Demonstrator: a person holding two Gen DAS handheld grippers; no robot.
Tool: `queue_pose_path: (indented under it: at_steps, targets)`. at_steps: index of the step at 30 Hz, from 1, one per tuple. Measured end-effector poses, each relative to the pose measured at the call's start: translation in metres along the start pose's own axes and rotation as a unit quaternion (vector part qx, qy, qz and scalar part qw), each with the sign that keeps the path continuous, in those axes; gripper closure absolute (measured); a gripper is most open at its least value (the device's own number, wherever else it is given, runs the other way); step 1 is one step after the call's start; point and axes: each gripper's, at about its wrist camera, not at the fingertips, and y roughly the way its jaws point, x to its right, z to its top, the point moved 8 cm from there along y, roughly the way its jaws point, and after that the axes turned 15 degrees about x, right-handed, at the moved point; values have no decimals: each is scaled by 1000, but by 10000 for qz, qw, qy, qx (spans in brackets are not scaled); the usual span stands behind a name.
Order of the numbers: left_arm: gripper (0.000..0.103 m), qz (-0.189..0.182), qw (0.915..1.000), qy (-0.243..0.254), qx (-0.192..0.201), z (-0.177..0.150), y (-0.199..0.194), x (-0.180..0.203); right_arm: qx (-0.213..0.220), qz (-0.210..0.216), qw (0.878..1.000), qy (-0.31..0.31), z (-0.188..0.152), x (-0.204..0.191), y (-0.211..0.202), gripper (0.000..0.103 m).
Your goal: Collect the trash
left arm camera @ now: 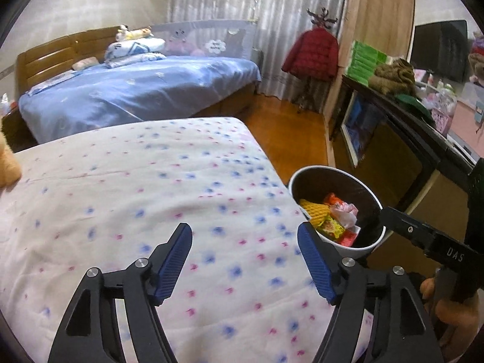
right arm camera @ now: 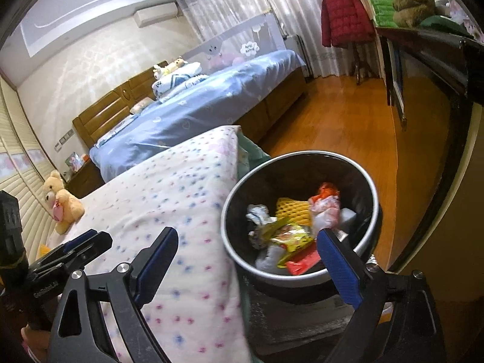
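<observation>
The left gripper (left arm camera: 245,260) is hovering spread wide and empty over the floral quilt (left arm camera: 136,187). The right gripper (right arm camera: 248,260) is gaping empty beside the trash bin (right arm camera: 373,211) at lower right, wrappers (right arm camera: 290,236) lying inside.

The bin (right arm camera: 302,276) stands on the floor (right arm camera: 348,127) just beside the right edge of the near bed (left arm camera: 136,187), with wrappers (right arm camera: 290,236) and other trash inside it. A teddy bear (right arm camera: 62,202) sits at the near bed's far left edge. A second bed (left arm camera: 136,90) lies behind the near bed. A coat (left arm camera: 311,54) hangs on a stand right of the second bed, and a cabinet (left arm camera: 399,139) runs along the right side behind the bin.
</observation>
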Motion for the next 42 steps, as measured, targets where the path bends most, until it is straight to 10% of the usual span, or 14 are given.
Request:
queue_pose_path:
  at_steps: [21,24,42]
  targets:
    - [21,820,9916,189,983,21,-76,-32,1275,-5,9870,-975,38,-81,-33,1]
    - [5,1074,9859,277,1256,24,-86,-33,1567,-171,9797,-1238,43,-89,-36,0]
    - [1,1631,9725,486,1592,8,-90,-29,1659,-244,9770,-1316,31,-88,-24,0]
